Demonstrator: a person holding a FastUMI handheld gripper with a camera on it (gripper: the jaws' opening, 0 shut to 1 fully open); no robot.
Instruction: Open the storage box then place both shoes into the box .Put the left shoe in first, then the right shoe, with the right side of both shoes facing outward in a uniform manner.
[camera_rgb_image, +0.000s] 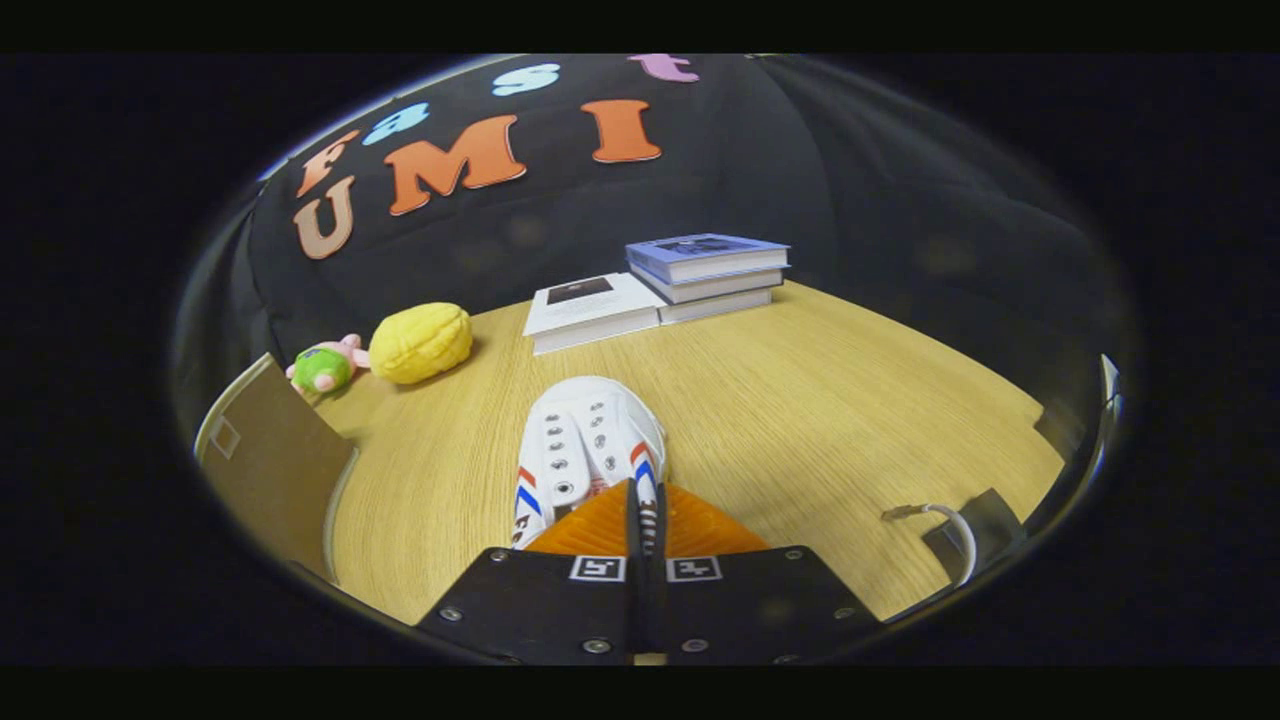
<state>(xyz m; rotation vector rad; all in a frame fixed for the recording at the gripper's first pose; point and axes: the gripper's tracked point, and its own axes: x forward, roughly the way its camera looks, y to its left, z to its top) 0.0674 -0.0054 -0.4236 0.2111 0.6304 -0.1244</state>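
In the gripper view, the gripper has its orange fingers drawn almost together, pinching the rear edge of a white shoe with red and blue side stripes. The shoe's long axis runs straight ahead from the fingers, toe pointing away toward the books on the wooden table. No brand writing can be read. The brown storage box stands left of the shoe, beside a yellow plush and a green toy.
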